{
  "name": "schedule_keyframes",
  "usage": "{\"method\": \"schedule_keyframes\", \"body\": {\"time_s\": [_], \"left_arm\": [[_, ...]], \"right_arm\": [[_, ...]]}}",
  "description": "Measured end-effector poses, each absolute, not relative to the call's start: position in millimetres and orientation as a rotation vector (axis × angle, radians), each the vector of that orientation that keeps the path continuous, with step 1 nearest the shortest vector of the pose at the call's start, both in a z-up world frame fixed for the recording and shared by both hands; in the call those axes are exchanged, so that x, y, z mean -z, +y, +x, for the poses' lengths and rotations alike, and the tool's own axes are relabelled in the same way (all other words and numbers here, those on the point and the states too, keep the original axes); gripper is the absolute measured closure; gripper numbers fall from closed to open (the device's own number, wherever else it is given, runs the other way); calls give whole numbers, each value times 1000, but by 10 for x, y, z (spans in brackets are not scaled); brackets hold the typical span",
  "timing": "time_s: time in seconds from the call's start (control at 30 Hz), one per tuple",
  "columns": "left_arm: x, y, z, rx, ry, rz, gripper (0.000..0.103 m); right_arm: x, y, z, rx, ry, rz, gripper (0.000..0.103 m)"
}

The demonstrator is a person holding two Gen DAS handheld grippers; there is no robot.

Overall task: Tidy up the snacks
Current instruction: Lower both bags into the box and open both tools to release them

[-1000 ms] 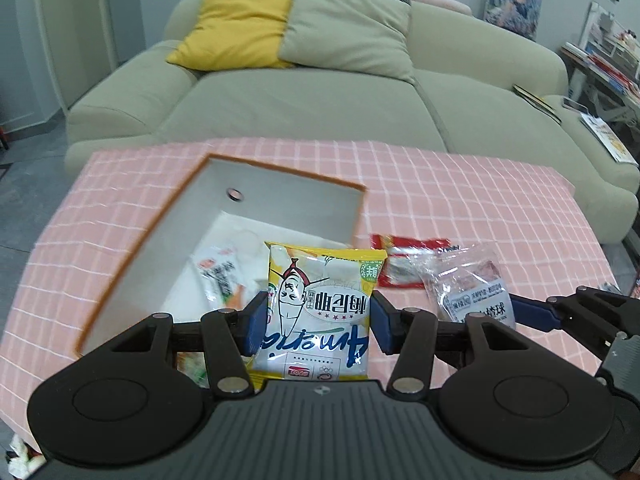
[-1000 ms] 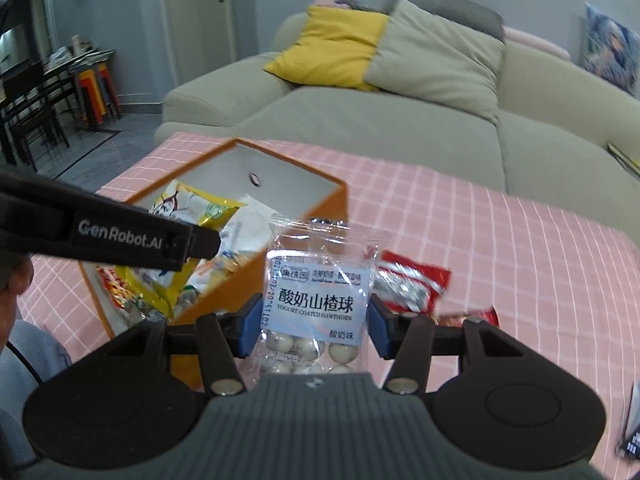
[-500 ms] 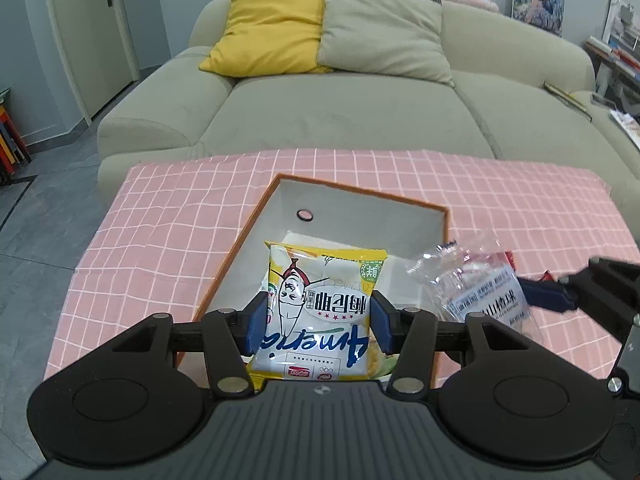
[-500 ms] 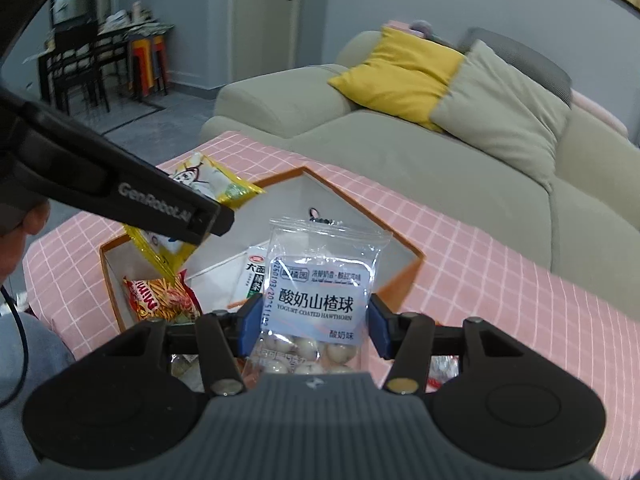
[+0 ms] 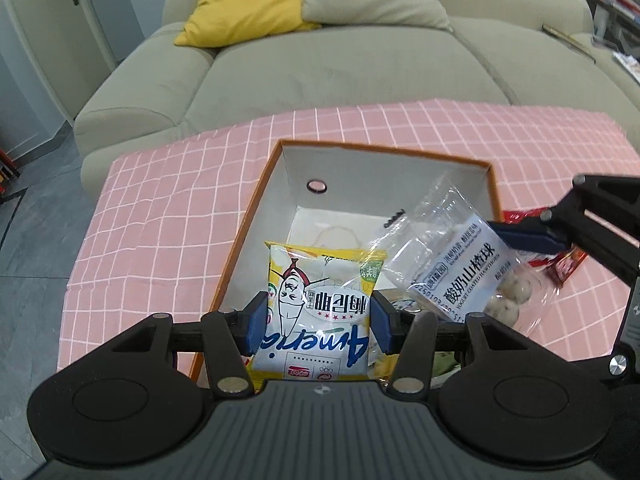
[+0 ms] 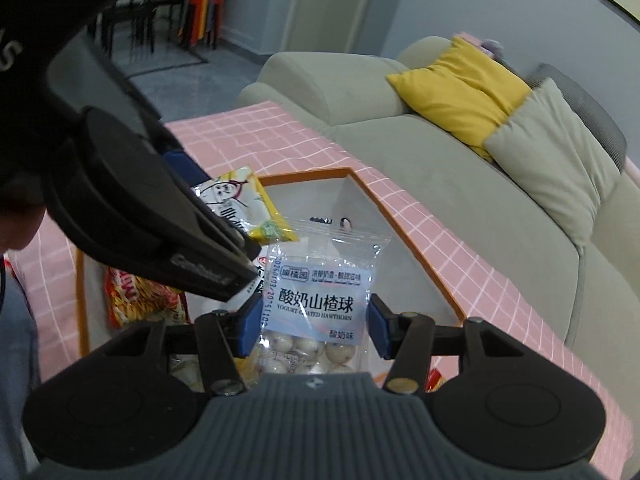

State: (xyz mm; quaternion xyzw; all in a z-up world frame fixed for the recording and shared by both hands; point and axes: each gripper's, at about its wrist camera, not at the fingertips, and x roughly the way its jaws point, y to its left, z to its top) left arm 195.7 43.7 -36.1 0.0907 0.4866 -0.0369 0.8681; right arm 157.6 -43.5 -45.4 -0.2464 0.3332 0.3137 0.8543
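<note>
My left gripper is shut on a yellow and white snack bag and holds it over the near end of the orange-rimmed white box. My right gripper is shut on a clear bag of yogurt hawthorn balls, held above the same box. That bag hangs over the box's right side in the left wrist view, pinched by a blue pad. The yellow bag shows beside the left gripper's body in the right wrist view. A red and yellow packet lies inside the box.
The box sits on a table with a pink checked cloth. A red packet lies on the cloth right of the box. A beige sofa with yellow and grey cushions stands behind the table.
Both grippers have moved in over the box with their bags. The hawthorn bag has come left from beside the box to above its right side, close to the yellow bag.
</note>
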Motion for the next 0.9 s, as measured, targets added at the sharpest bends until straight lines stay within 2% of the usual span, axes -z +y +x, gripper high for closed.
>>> {"method": "schedule_keyframes", "body": {"time_s": [0.47,0.9], "left_arm": [[762,472,2208,115,1094,211,44],[1022,473,2398,101,1160,220,44]], "right_arm": [[870,-227,1904,-715,757,-645,50],[1097,-251,2093,-727,845,-626,44]]}}
